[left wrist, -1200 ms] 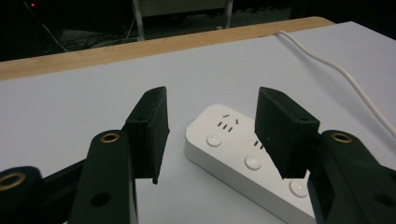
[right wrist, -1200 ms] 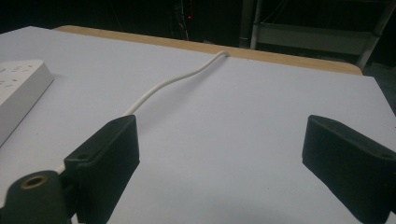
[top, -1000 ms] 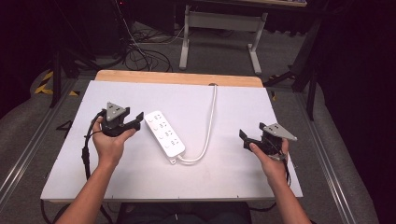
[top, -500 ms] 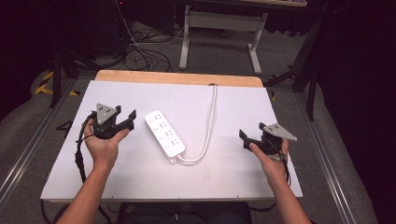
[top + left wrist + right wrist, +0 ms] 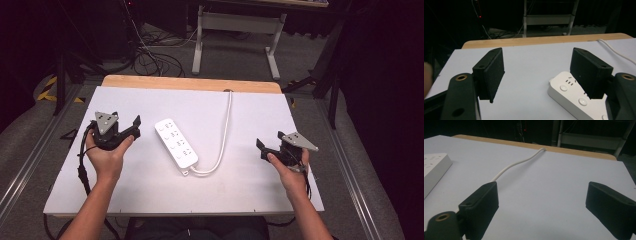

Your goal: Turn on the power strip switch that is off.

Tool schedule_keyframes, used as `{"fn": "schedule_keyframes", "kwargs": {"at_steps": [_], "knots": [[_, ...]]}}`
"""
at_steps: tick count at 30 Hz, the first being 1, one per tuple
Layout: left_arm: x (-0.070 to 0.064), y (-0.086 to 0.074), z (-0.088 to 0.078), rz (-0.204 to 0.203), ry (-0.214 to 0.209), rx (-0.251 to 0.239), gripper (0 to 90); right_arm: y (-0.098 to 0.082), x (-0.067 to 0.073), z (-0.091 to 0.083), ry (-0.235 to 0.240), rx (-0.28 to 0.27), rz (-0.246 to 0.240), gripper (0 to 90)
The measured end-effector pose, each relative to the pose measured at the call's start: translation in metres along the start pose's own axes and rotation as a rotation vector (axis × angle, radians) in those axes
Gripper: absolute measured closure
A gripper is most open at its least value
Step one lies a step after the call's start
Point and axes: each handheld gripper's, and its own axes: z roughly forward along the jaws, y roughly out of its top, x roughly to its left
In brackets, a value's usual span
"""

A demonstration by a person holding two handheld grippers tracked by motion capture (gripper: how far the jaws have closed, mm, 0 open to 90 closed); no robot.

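From the high view, a white power strip (image 5: 176,143) is lying slantwise near the middle of the white counter (image 5: 150,200), its white cord (image 5: 223,130) looping out from the near end and running up to the wooden far edge (image 5: 190,83), where it is dropping over. The left hand-held gripper (image 5: 125,126) is sitting in the person's left hand (image 5: 106,155), just beside the strip's far end but apart from it, with its jaws standing wide and holding nothing. The right hand-held gripper (image 5: 267,144) is resting in the right hand (image 5: 290,172) near the counter's right edge, well apart from the strip, and its jaws are also looking spread and empty. Bare counter is lying open between the strip and both side edges, and along the near edge too.

In the left gripper view, the left hand-held gripper (image 5: 537,72) is showing both black jaws wide apart over bare counter, with the power strip (image 5: 574,97) lying low at the right, partly behind the right-hand jaw. The cord (image 5: 615,51) is crossing the far right corner.

In the right gripper view, the right hand-held gripper (image 5: 541,207) is gaping wide over empty white surface. The cord (image 5: 519,163) is curving away toward the wooden edge (image 5: 574,151), and a corner of the strip (image 5: 434,170) is sitting at the left.
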Motion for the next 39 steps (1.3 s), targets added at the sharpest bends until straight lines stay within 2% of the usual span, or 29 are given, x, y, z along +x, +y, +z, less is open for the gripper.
{"fn": "schedule_keyframes", "kwargs": {"at_steps": [5,6,9,10,27,30,32,39], "knots": [[0.005,-0.002,-0.004,-0.022,0.037,0.003,22.7,0.000,-0.001,0.000,-0.002,-0.002,-0.004,11.5],[0.005,-0.002,-0.004,-0.024,0.042,0.003,17.6,0.000,-0.001,-0.001,-0.002,-0.003,-0.004,11.5],[0.008,-0.004,-0.006,-0.018,0.024,-0.009,2.6,0.001,0.000,-0.001,0.000,-0.004,-0.003,11.5],[0.008,-0.005,-0.007,-0.018,0.025,-0.013,1.6,0.001,0.000,-0.001,0.000,-0.004,-0.004,11.5],[0.011,-0.008,-0.005,-0.010,0.042,-0.010,2.1,0.001,0.000,-0.001,0.006,-0.007,-0.005,10.3],[0.011,-0.009,-0.005,-0.012,0.042,-0.011,2.1,0.001,0.001,-0.001,0.011,-0.012,0.000,7.0],[0.011,-0.009,-0.005,-0.013,0.040,-0.007,2.1,0.001,0.001,-0.001,0.022,-0.024,-0.017,3.3],[0.011,-0.009,-0.005,-0.009,0.042,-0.008,2.1,0.001,0.002,-0.001,0.041,-0.027,-0.028,3.0]]}}
